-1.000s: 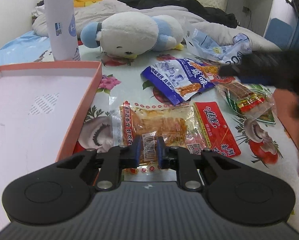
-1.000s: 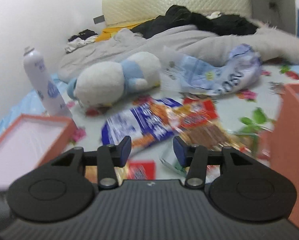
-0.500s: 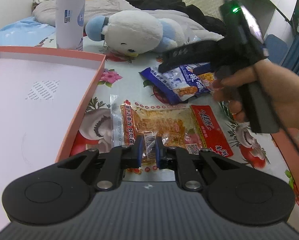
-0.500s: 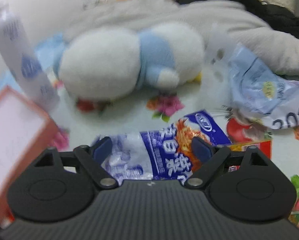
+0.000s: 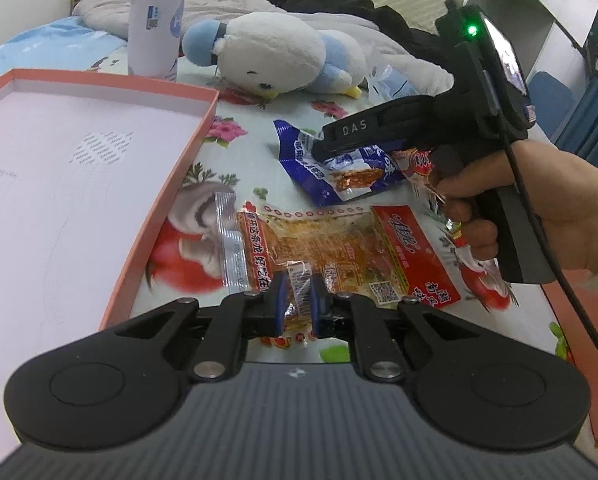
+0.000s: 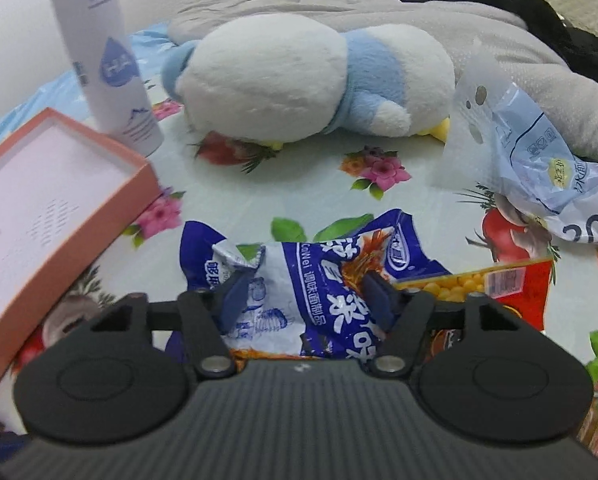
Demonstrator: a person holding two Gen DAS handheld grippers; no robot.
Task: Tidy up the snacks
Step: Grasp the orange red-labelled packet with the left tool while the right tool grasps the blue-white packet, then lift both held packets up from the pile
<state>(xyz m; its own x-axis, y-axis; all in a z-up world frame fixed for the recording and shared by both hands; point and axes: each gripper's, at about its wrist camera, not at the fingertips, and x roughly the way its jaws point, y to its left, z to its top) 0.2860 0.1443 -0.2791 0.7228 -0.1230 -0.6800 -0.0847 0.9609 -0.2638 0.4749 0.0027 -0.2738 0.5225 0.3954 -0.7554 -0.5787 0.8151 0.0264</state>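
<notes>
My left gripper (image 5: 296, 300) is shut on the near edge of an orange-red snack packet (image 5: 339, 248) that lies flat on the flowered cloth beside the pink box (image 5: 167, 184). My right gripper (image 6: 305, 296) is down over a blue snack bag (image 6: 311, 276). Its jaws are closing, and the bag bunches up between the pads. In the left wrist view, a hand (image 5: 539, 208) holds that right gripper (image 5: 319, 150) over the blue snack bag (image 5: 339, 176).
A white and blue plush toy (image 5: 275, 56) and a tall white bottle (image 5: 155, 20) stand behind the snacks. A pale blue bag (image 6: 539, 168) and a red packet with yellow pieces (image 6: 479, 284) lie to the right. Bedding fills the back.
The right gripper swung in from the right, came down over the blue bag, opened wide and then narrowed on it. The left gripper stayed shut on the orange-red packet and shifted slightly.
</notes>
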